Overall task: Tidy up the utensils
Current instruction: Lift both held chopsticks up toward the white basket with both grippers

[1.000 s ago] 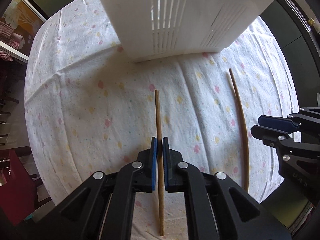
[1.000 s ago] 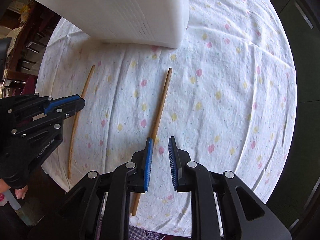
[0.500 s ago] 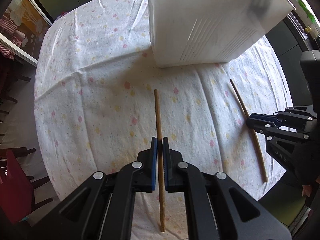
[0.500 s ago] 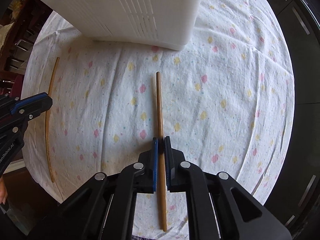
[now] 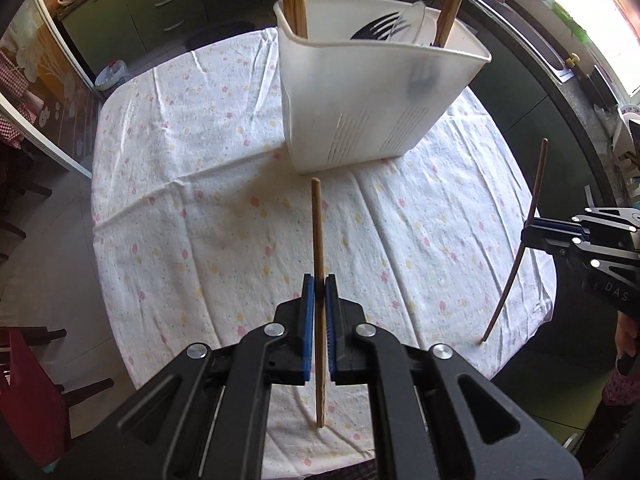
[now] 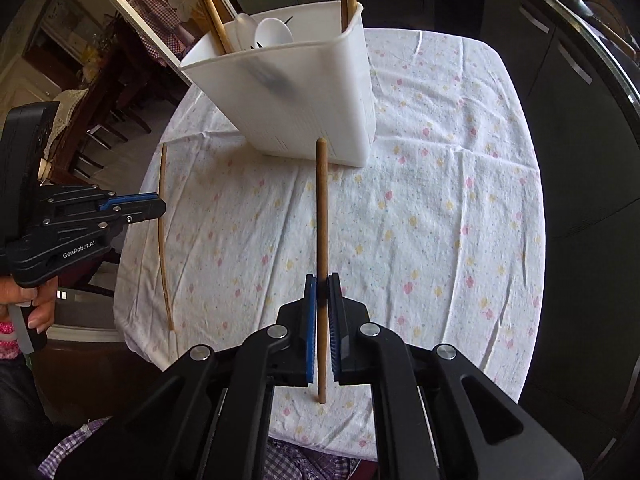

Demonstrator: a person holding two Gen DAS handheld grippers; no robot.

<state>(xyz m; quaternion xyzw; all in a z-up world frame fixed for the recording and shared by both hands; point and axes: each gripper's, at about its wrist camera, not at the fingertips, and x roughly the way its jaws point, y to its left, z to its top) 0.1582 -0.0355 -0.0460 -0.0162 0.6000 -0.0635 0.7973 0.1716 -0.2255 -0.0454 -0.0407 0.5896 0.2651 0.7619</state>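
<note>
Each claw (image 5: 316, 294) (image 6: 322, 294) clamping a chopstick (image 5: 318, 260) (image 6: 321, 220), white bin (image 5: 360, 92) holding chopsticks, seemingly spoons

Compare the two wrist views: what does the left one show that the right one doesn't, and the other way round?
Only the left view shows a red chair and the bright window. Only the right view shows purple checked cloth and a hand on the left gripper's handle. Both show the white bin holding utensils on the cloth, and each gripper shut on a stick: left gripper on the left stick, right gripper on the right stick.
</note>
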